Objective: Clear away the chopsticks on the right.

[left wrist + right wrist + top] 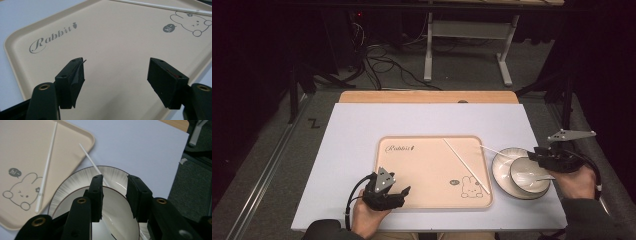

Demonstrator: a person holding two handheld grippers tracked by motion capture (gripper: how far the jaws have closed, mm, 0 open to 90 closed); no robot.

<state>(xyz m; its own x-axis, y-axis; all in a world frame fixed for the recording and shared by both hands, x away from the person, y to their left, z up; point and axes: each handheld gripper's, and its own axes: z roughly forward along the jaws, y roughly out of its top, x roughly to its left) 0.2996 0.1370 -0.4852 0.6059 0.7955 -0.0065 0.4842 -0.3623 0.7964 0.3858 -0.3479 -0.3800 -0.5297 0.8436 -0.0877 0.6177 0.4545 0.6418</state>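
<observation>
While the left gripper [398, 192] waited with its jaws wide apart and nothing between them over the six o'clock edge of the beige plastic rabbit-print tray [422, 172], the right gripper [113, 195] was plainly the nearer tool to the crockery; its jaws, partly closed with a gap between them, straddled the far rim of the small white ceramic bowl [113, 210] without visibly pressing it; that bowl sat on the white ribbed plate [75, 181] at three o'clock of the tray; beyond, one thin white chopstick [91, 162] ran from the plate toward eleven o'clock, and a second white chopstick [47, 167] lay on the tray.
</observation>
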